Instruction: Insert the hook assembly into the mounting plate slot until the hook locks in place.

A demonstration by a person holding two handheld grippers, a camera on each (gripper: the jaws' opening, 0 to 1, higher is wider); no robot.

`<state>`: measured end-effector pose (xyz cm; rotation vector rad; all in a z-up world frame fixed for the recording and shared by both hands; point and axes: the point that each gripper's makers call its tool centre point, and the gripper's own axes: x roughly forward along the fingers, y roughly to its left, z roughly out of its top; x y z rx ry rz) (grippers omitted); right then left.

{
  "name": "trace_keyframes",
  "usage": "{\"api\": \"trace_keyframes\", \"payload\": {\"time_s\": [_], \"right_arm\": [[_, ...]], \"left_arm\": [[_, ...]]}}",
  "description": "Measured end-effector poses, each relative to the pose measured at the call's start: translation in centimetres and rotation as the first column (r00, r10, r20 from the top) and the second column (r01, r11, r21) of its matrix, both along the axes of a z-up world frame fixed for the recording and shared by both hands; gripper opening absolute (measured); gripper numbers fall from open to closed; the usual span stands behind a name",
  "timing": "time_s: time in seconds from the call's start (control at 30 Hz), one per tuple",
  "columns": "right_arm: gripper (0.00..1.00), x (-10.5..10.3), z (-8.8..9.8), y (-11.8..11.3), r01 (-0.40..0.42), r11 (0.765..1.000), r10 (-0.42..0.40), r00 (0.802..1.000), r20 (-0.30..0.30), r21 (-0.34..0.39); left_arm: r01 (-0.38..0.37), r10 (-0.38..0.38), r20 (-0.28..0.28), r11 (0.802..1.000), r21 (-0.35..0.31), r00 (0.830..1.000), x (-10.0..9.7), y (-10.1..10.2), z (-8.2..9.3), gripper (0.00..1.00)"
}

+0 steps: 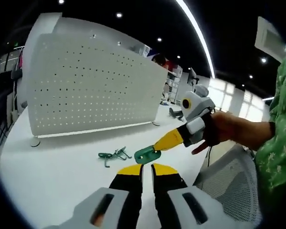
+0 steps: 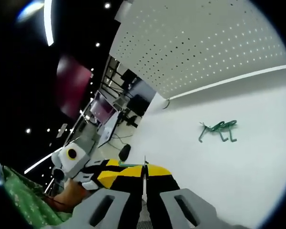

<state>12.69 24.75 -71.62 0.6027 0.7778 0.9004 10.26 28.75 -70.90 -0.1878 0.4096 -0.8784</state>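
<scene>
A small green mounting plate (image 1: pixel 146 155) is pinched in my right gripper (image 1: pixel 155 149), which enters the left gripper view from the right, shut on it. The plate hangs just above the yellow tips of my left gripper (image 1: pixel 147 168). Those jaws stand slightly apart with nothing between them. Green wire hooks (image 1: pixel 112 155) lie in a small tangle on the white table (image 1: pixel 52 171), left of the plate. In the right gripper view my right gripper (image 2: pixel 144 171) is closed, with a green sliver of the plate (image 2: pixel 128 164) at its tips. The hooks (image 2: pixel 219 129) lie farther out.
A white perforated pegboard (image 1: pixel 90 90) stands upright on feet at the back of the table, and it also spans the pegboard (image 2: pixel 205 43) area in the right gripper view. A hand (image 1: pixel 229 129) with a green sleeve (image 1: pixel 276 143) holds the right gripper. A grey mesh chair back (image 1: pixel 229 176) sits at right.
</scene>
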Motion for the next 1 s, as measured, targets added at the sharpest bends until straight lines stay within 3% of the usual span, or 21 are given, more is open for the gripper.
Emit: {"api": "trace_keyframes", "payload": {"time_s": [0.17,0.23,0.33,0.5,0.7,0.83,0.93,1.0], "right_arm": [[0.00,0.5,0.6,0.0,0.018,1.000,-0.018,0.999,0.043,0.003],[0.00,0.6,0.8,0.0,0.025,1.000,-0.025,0.998,0.056,0.006],[0.00,0.6,1.0,0.1,0.031,0.999,-0.032,0.997,0.077,0.009],[0.00,0.9,1.8,0.1,0.042,0.999,-0.044,0.991,0.130,0.017],[0.00,1.5,2.7,0.2,0.060,0.997,-0.067,0.977,0.200,0.043],[0.00,1.4,3.3,0.5,0.057,0.997,-0.070,0.967,0.244,0.061],[0.00,1.5,4.1,0.7,0.059,0.996,-0.075,0.947,0.313,0.063],[0.00,1.5,4.5,0.8,0.058,0.997,-0.075,0.934,0.350,0.060]], "left_arm": [[-0.034,0.030,-0.055,0.997,-0.063,0.998,0.2,0.2,0.2,0.08],[-0.074,0.052,-0.128,0.982,-0.175,0.990,0.4,-0.2,0.7,0.09],[-0.095,0.049,-0.183,0.963,-0.252,0.982,0.6,-0.5,1.2,0.10],[-0.118,0.069,-0.188,0.959,-0.258,0.980,1.1,-0.5,2.0,0.11],[-0.171,0.105,-0.246,0.949,-0.265,0.964,1.6,-0.3,2.2,0.12],[-0.215,0.107,-0.296,0.907,-0.362,0.949,1.9,-0.4,3.7,0.14],[-0.238,0.127,-0.303,0.901,-0.362,0.944,2.3,-0.2,4.0,0.14],[-0.265,0.150,-0.307,0.886,-0.379,0.940,2.7,0.0,4.5,0.14]]}}
